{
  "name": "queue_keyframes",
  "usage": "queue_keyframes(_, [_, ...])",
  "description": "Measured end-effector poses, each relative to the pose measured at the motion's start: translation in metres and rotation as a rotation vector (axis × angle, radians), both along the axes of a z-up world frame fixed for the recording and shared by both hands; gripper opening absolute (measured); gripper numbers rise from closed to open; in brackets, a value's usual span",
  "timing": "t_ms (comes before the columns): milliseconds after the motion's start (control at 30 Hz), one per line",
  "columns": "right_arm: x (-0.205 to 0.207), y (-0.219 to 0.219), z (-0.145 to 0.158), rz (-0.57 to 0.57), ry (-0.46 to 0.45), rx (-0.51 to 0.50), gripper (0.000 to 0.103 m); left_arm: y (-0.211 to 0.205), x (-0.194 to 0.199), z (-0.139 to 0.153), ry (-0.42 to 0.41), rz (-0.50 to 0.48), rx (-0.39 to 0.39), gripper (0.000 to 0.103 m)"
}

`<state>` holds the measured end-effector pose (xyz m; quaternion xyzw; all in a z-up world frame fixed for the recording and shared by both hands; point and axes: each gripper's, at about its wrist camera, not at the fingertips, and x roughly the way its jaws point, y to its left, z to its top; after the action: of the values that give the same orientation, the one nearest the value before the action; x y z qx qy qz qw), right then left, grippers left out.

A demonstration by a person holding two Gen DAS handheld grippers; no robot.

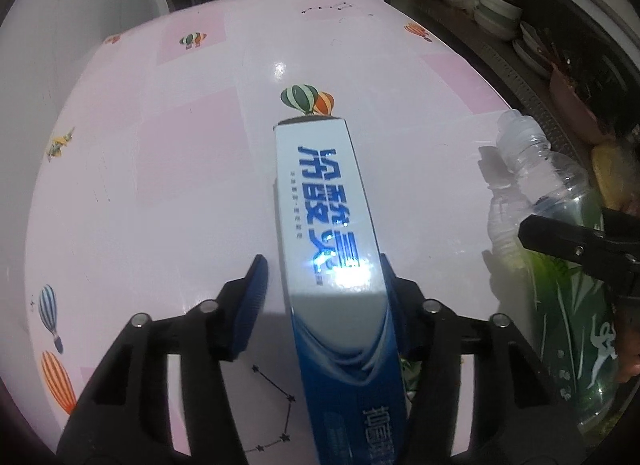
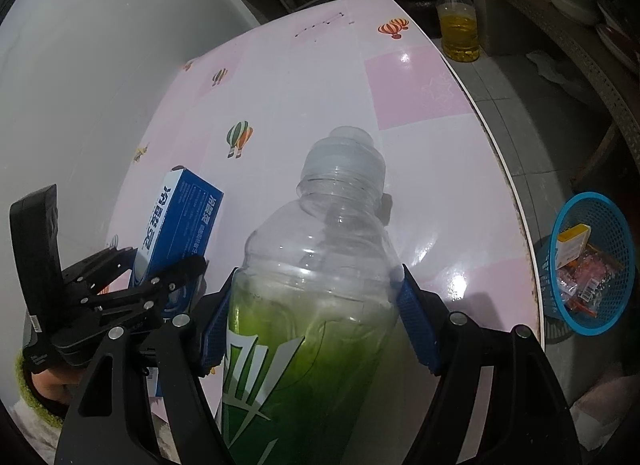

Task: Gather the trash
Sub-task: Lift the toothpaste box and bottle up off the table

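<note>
The left tongs [image 1: 320, 285] stood around a long blue-and-white box [image 1: 328, 225], which ran from their base toward twelve o'clock in the left wrist view. The right-hand pad [image 1: 390, 281] lay against the box's side, while a clear gap showed between the left-hand pad [image 1: 250, 305] and the box, so the tongs stood apart, not clamped. The box's far end sat just short of a balloon print [image 1: 307, 99] on the pink worktop [image 1: 160, 185].

The right tongs [image 2: 316, 317] were clamped on a clear bottle [image 2: 320, 265] with a green label, both blue pads pressed to its sides at about three and nine o'clock. The bottle's uncapped neck pointed toward twelve o'clock, out over the worktop [image 2: 420, 105]. In the right wrist view the left tongs [image 2: 152, 265] and the box [image 2: 180, 221] lay at nine o'clock of the bottle, just beside it, the box tilted with its far end raised. A hand [image 2: 44, 385] in a green-cuffed sleeve held that tool at the lower left edge.

Off the worktop's edge, at three o'clock, a blue basket [image 2: 624, 233] stood on the floor with a yellow carton and wrappers inside. At one o'clock, beyond the far corner, stood an oil jug [image 2: 458, 31].
</note>
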<state>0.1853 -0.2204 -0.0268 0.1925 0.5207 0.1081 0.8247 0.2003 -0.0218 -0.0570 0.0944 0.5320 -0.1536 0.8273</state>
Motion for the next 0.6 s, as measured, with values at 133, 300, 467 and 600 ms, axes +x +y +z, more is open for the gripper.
queue_keyframes(133, [0.001,0.001,0.000,0.006,-0.005,-0.007,0.072,-0.005,0.001,0.002,-0.010,-0.007,0.015,0.043])
queue_keyframes(300, [0.001,0.001,0.001,0.007,-0.011,-0.009,0.072,-0.004,0.002,0.001,-0.011,0.003,0.006,0.035])
queue_keyframes(467, [0.000,0.000,0.001,0.007,-0.015,-0.008,0.071,0.001,0.003,0.002,-0.007,0.021,-0.025,0.034])
queue_keyframes(600, [0.001,-0.002,0.001,0.003,-0.017,-0.003,0.071,0.005,0.005,0.002,-0.004,0.036,-0.045,0.033])
